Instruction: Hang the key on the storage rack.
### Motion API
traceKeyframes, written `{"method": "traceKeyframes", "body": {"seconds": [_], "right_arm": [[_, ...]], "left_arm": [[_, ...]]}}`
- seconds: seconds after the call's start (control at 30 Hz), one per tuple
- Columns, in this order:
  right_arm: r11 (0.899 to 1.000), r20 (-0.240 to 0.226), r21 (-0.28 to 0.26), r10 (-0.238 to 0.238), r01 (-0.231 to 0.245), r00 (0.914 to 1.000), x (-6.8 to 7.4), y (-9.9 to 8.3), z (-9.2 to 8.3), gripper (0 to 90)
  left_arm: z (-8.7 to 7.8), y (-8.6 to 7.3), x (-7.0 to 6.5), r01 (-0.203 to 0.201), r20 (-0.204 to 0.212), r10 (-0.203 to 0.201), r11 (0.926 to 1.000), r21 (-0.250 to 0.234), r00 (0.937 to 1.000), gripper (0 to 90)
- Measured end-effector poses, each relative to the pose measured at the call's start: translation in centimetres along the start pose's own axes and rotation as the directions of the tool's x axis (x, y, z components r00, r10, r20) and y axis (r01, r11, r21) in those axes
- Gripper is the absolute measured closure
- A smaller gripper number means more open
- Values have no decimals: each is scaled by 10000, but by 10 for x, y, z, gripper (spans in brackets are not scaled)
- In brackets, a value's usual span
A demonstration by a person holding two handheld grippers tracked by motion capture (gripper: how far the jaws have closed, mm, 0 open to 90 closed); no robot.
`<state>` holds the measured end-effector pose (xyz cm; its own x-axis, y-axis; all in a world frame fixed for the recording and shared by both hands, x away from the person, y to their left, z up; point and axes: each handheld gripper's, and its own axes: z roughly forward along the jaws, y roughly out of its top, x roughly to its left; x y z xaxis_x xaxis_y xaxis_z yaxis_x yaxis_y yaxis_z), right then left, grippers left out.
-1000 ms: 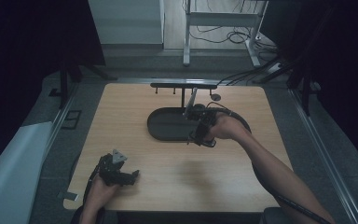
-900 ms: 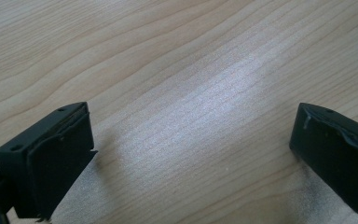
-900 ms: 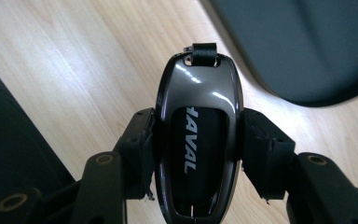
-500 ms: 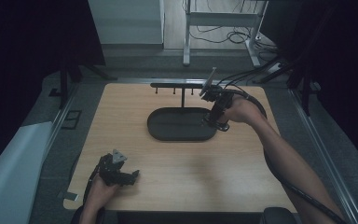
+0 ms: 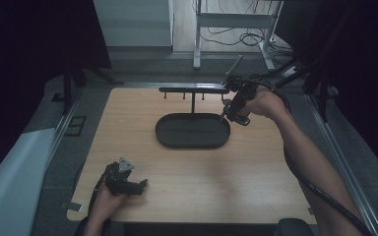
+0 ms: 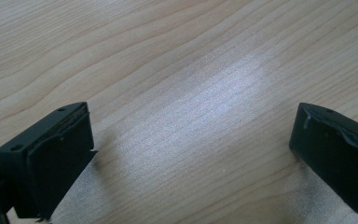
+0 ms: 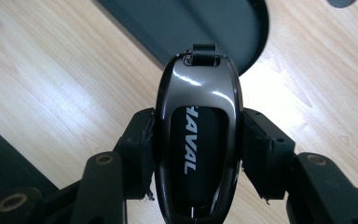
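Note:
My right gripper (image 5: 229, 112) is shut on a glossy black car key fob (image 7: 196, 140) with white lettering, held above the right end of the black oval tray (image 5: 192, 132). In the right gripper view the two jaws clamp the fob's sides, and a small loop (image 7: 203, 50) sticks out at its far end. A black rack (image 5: 193, 89) with small pegs stands behind the tray. My left gripper (image 5: 137, 187) rests low on the wooden table (image 5: 256, 177) near its front left corner, and in the left gripper view its jaws stand wide apart over bare wood.
A grey cable (image 5: 320, 191) trails along the right forearm. Metal rails (image 5: 339, 157) border the table's sides. A white panel (image 5: 10, 182) lies at the left, and a desk frame with cables (image 5: 236, 29) stands behind the table.
My right gripper has lifted off the tray with the key fob and moved right and back, toward the rack's right end. The left gripper has stayed put.

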<state>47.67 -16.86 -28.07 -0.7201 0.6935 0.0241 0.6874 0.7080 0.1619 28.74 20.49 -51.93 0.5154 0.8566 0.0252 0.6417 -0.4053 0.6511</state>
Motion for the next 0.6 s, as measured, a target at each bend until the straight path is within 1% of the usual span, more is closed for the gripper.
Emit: {"method": "traceKeyframes", "body": {"seconds": [0.03, 0.13, 0.17, 0.37, 0.6], "right_arm": [[9999, 79, -39, 168, -168, 9998, -4, 2, -4, 487], [9997, 179, -100, 242, -240, 9995, -7, 5, -7, 487], [9996, 242, -119, 258, -255, 9994, -10, 8, -11, 487], [9979, 311, -359, 551, -540, 9980, -18, 16, -20, 487], [9961, 430, -464, 775, -755, 9961, -24, 25, -25, 487]], "left_arm": [[0, 0, 0, -2, -2, 2, 10000, 0, 10000, 0], [0, 0, 0, -3, 0, 3, 10000, 8, 10000, 0], [0, 0, 0, 0, 0, 0, 10000, 9, 10000, 0], [0, 0, 0, 0, 29, 0, 10000, 2, 10000, 0], [0, 0, 0, 15, 43, -15, 10000, 21, 10000, 0]]}}
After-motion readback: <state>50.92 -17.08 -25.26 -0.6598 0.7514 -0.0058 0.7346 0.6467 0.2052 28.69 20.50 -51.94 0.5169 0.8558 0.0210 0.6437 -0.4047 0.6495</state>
